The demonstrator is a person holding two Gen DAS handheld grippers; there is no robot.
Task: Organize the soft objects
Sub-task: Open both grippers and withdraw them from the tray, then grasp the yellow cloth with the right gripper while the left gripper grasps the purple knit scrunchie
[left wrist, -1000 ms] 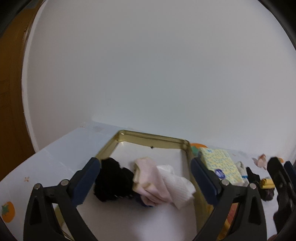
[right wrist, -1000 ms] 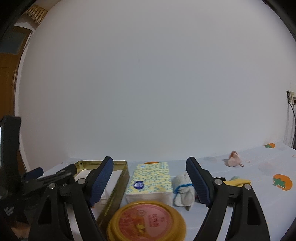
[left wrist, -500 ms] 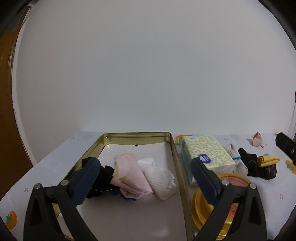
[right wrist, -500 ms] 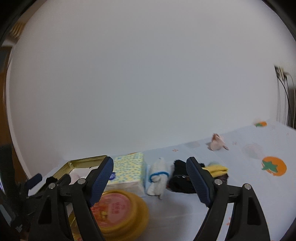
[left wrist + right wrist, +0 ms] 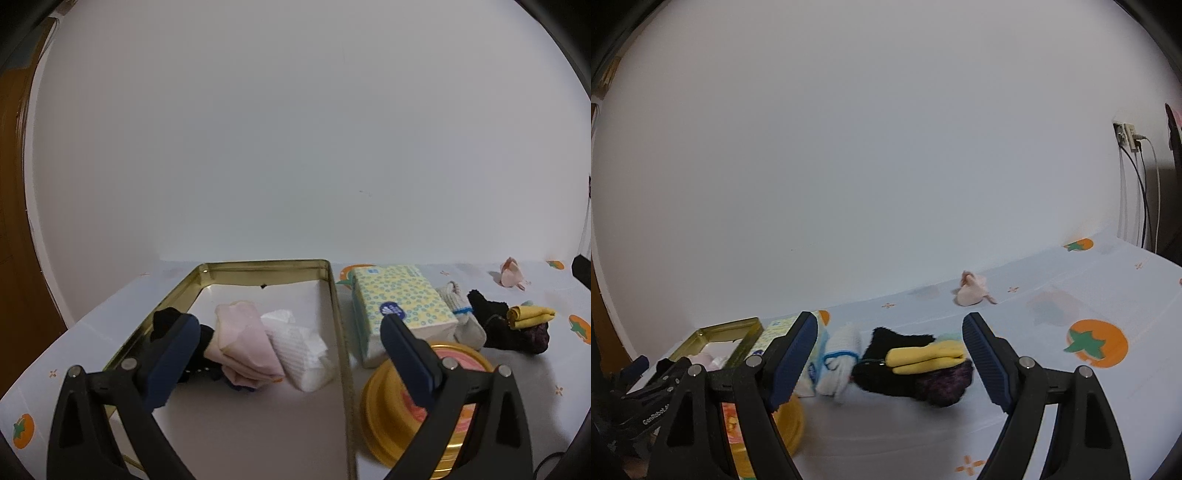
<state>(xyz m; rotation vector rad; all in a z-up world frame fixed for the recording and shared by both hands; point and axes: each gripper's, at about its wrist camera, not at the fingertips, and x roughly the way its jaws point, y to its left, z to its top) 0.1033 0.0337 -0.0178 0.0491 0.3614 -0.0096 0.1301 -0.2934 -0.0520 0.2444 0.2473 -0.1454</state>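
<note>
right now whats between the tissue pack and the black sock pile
A rolled white sock with a blue band lies between the tissue pack and black pile, seen in both views.

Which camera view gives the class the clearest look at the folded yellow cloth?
The right wrist view: the yellow cloth lies large and central on the dark bundle, framed between the open right tool. The left wrist view shows it small at the right edge.
</note>
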